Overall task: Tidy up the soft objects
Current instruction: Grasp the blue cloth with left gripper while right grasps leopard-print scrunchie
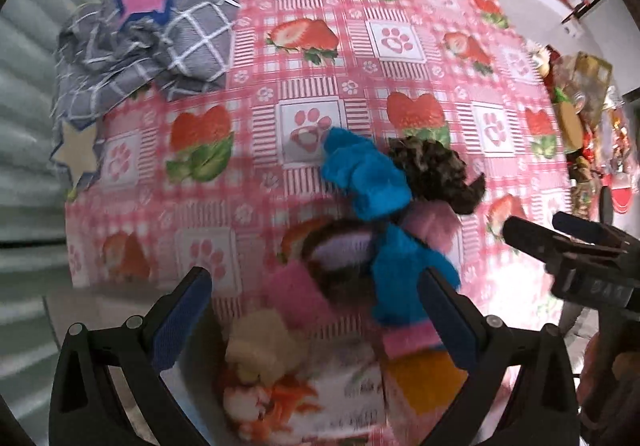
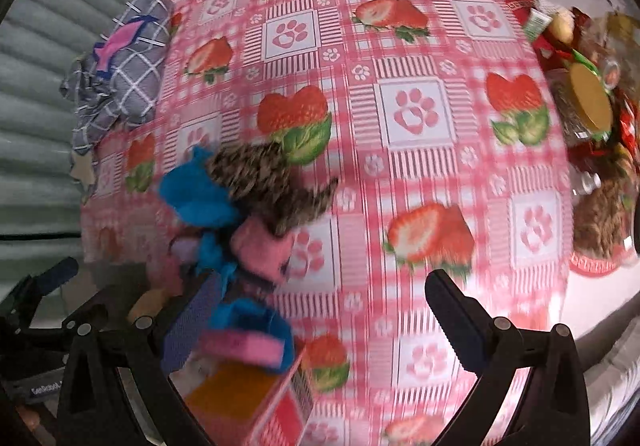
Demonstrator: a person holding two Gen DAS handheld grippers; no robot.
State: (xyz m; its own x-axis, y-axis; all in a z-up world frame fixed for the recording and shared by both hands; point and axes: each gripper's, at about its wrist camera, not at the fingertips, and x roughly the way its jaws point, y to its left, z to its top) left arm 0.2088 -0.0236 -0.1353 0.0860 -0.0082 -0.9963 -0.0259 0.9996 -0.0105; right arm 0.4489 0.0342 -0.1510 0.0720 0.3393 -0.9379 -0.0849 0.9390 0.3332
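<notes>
Sorting's midway, I'd say: soft pile (image 1: 384, 206) of blue, pink & speckled bits sits on the surface (image 1: 400, 58) near its front edge, a few already in the box (image 2: 256, 398) below. Left gripper (image 1: 316, 310) & right gripper (image 2: 324, 322) both w/ jaws apart, holding nothing. Next: prob. close on the blue piece (image 1: 364, 174), drop it in.

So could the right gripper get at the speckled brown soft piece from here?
Probably yes: the right gripper has its jaws open and empty, and the speckled brown piece lies on top of the pile, ahead and to the left, with nothing covering it.
</notes>
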